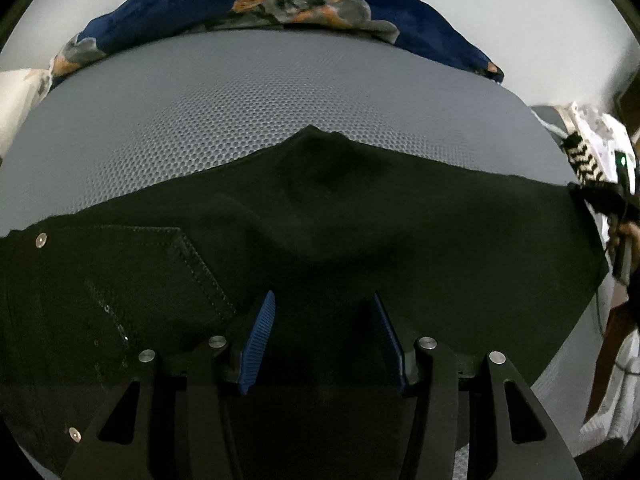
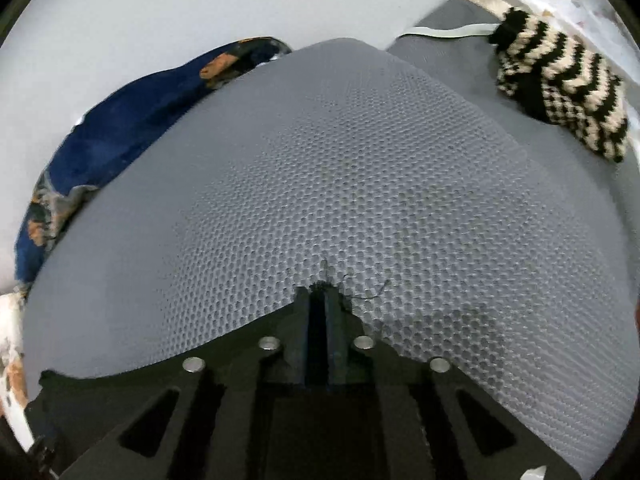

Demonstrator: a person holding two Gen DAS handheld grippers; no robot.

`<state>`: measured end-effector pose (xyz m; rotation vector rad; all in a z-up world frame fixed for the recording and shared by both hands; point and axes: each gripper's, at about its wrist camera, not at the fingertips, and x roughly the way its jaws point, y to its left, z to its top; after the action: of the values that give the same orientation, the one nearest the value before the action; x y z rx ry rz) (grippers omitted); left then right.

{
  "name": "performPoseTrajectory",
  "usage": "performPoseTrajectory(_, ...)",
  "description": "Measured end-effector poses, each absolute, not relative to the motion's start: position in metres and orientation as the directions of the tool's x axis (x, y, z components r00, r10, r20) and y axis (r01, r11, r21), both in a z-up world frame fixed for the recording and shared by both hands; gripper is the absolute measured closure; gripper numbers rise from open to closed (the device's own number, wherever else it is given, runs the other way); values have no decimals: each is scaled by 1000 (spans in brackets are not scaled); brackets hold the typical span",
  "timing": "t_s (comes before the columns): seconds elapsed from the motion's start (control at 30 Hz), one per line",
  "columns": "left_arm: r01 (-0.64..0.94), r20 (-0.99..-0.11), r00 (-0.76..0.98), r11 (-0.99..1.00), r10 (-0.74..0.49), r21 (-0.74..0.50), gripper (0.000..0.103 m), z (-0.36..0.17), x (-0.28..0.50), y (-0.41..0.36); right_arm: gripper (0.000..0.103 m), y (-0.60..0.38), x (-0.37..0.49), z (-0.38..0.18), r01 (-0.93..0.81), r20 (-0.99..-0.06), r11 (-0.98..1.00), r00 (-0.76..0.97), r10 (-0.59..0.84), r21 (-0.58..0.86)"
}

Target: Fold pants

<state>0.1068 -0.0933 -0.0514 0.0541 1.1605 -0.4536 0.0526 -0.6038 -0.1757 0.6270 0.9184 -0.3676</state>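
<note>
Black pants [image 1: 320,224] lie spread across a grey mesh mat [image 1: 260,104], with a back pocket [image 1: 168,256] and rivets at the left. My left gripper [image 1: 322,300] is open just above the pants, its blue pads [image 1: 262,332] wide apart. In the right wrist view my right gripper [image 2: 322,292] is shut on the frayed hem of the pants [image 2: 324,286], low over the mat [image 2: 340,168]. More black fabric [image 2: 120,380] shows at the lower left. The right gripper also appears at the far right of the left wrist view [image 1: 604,198], pinching the pants' end.
A dark blue floral blanket [image 1: 280,0] lies along the mat's far edge and also shows in the right wrist view [image 2: 104,136]. A black-and-cream knitted item [image 2: 560,84] sits at the right. White patterned bedding [image 1: 600,132] lies beyond the mat's right side.
</note>
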Motion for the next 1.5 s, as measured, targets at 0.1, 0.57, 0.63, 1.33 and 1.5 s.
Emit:
performPoseTrajectory(0.1, 379, -896, 317, 907, -312, -181, 52, -48, 106, -95, 80, -598, 49, -162, 568, -830, 767, 551, -87, 297)
performPoseTrajectory(0.57, 240, -866, 417, 953, -275, -187, 51, -30, 109, -6, 80, -393, 129, -100, 85, -764, 917, 585, 272, 391)
performPoseTrajectory(0.63, 212, -868, 424, 960, -259, -184, 51, -32, 109, 13, 80, -348, 153, -98, -20, -763, 907, 533, 365, 421)
performPoseTrajectory(1.33, 176, -846, 436, 951, -307, -254, 51, -57, 86, 62, 88, -155, 241, -112, -445, -804, 767, 154, 574, 462)
performPoseTrajectory(1.5, 174, -843, 437, 949, -314, -263, 51, -57, 87, 64, 94, -157, 244, -106, -438, -809, 801, 234, 540, 408)
